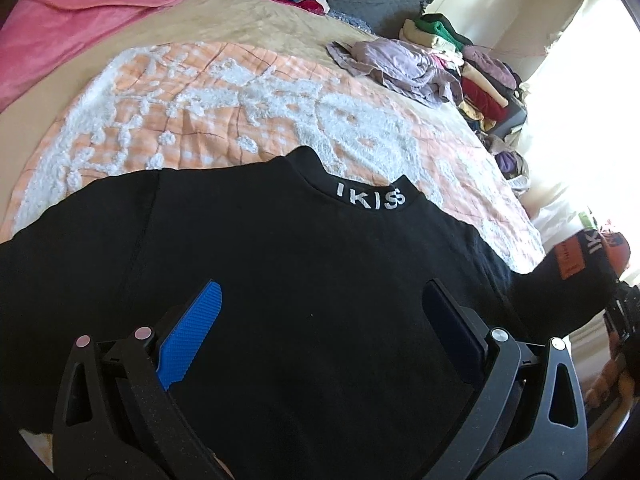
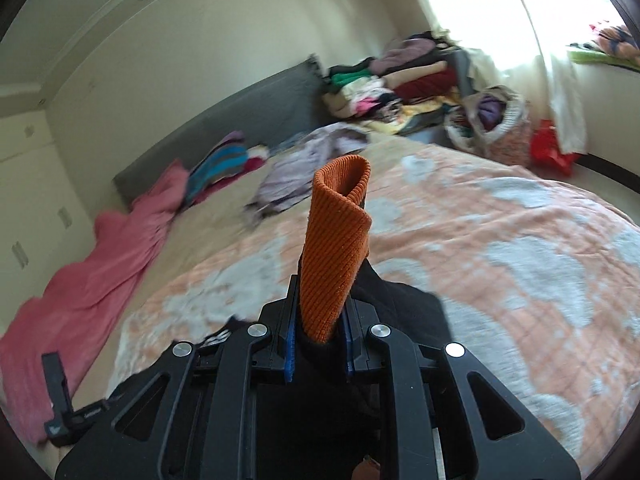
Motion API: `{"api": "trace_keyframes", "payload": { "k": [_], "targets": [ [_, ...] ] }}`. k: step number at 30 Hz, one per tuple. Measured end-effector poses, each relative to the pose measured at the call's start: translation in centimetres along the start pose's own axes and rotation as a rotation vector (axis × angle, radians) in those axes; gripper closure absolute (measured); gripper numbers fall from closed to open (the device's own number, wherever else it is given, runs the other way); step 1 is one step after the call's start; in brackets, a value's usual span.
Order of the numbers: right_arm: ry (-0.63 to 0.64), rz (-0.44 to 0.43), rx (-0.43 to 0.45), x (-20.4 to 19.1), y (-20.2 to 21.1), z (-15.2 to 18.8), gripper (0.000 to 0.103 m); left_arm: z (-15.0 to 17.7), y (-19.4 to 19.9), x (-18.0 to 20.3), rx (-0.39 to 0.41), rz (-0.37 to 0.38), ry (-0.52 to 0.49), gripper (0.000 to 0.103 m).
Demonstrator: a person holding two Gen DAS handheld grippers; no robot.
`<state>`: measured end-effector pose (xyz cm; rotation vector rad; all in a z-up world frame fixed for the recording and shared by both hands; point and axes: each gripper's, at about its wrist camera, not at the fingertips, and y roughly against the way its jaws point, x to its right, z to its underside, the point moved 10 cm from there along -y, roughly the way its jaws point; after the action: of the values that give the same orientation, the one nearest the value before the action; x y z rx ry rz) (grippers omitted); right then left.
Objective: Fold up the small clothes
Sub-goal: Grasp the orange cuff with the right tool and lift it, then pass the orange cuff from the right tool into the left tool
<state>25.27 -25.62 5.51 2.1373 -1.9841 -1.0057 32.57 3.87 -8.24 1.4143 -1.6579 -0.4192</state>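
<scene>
Black top (image 1: 280, 264) lies spread on the bed (image 1: 224, 120), lower frame. Right tongs (image 2: 320, 344) clamp its orange cuff (image 2: 336, 240) — sleeve fold in hand; left tongs (image 1: 320, 320) gape wide, empty. Next: lay sleeve across the body.

White letters "IKIS" are showing on the collar (image 1: 370, 196) of the black shirt (image 1: 280, 280), "IK" partly on its sleeve (image 1: 592, 256), orange patch (image 1: 570, 258) print being unreadable

The right gripper's (image 2: 318, 344) jaws pinch the black garment's (image 2: 400, 308) orange cuff (image 2: 336, 248).
</scene>
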Motion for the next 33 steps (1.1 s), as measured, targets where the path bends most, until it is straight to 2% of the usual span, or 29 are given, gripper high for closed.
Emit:
{"api": "trace_keyframes", "payload": {
  "k": [6, 9, 11, 15, 17, 23, 29, 31, 33],
  "targets": [
    [0.073, -0.064, -0.058, -5.7, -1.8, 2.4, 0.087, -0.1, 1.0, -0.8, 0.008, 0.042, 0.032, 0.009],
    [0.108, -0.1, -0.096, -8.3, -2.8, 4.0, 0.087, -0.2, 1.3, -1.0, 0.0, 0.084, 0.054, 0.009],
    [0.127, -0.116, -0.122, -9.7, -3.3, 5.0, 0.087, -0.1, 1.4, -1.0, -0.03, 0.138, 0.068, 0.009],
    [0.173, -0.152, -0.175, -12.7, -4.5, 7.5, 0.087, -0.2, 1.8, -2.2, -0.027, 0.122, 0.085, 0.009],
    [0.191, -0.171, -0.203, -13.9, -5.0, 8.8, 0.087, -0.2, 1.8, -2.4, -0.029, 0.14, 0.102, 0.009],
    [0.213, -0.204, -0.27, -16.3, -6.0, 12.6, 0.084, -0.3, 2.3, -1.5, -0.044, 0.302, 0.172, 0.009],
    [0.236, -0.25, -0.344, -18.0, -6.3, 16.1, 0.075, 0.2, 1.5, -0.7, -0.073, 0.339, 0.183, 0.011],
    [0.249, -0.264, -0.366, -18.4, -5.7, 16.9, 0.058, 0.4, 1.1, -0.4, -0.085, 0.352, 0.183, 0.011],
    [0.261, -0.296, -0.37, -18.7, -4.7, 17.4, 0.055, 0.8, 0.8, -0.1, -0.095, 0.359, 0.177, 0.012]
  ]
}}
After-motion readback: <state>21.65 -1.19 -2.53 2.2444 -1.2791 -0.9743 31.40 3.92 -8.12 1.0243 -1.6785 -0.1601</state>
